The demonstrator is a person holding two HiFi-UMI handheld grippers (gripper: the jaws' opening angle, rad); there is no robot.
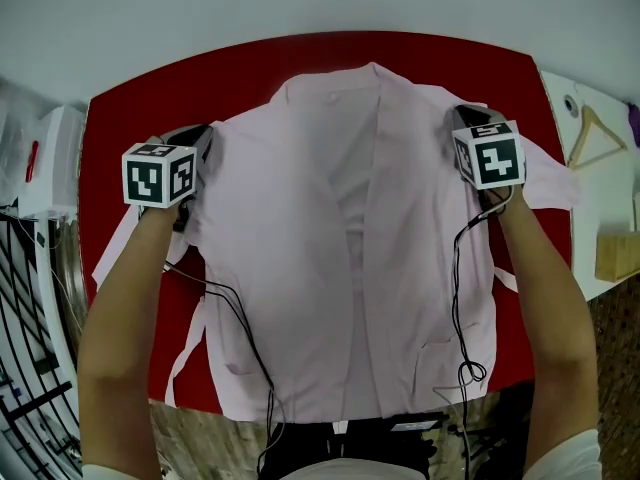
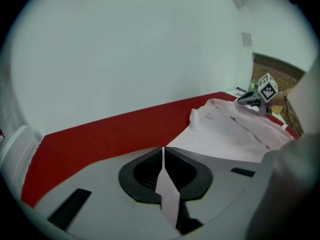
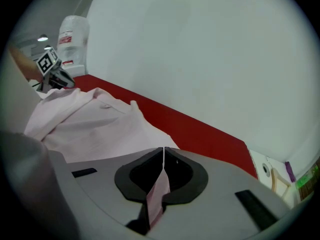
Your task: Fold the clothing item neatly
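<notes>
A pale pink shirt (image 1: 340, 258) lies front up on the red table (image 1: 130, 128), collar at the far side, hem at the near edge. My left gripper (image 1: 200, 153) is shut on the shirt at its left shoulder; in the left gripper view a strip of pink cloth (image 2: 167, 194) is pinched between the closed jaws. My right gripper (image 1: 462, 123) is shut on the right shoulder, with pink cloth (image 3: 157, 196) pinched the same way. The sleeves trail out to both sides. Each gripper shows in the other's view, the right gripper (image 2: 252, 100) and the left gripper (image 3: 56, 79).
A wooden hanger (image 1: 597, 136) and a wooden block (image 1: 617, 256) lie on the white surface right of the table. White shelving and a wire rack (image 1: 30, 268) stand at the left. Black cables (image 1: 245, 338) run from both grippers across the shirt toward me.
</notes>
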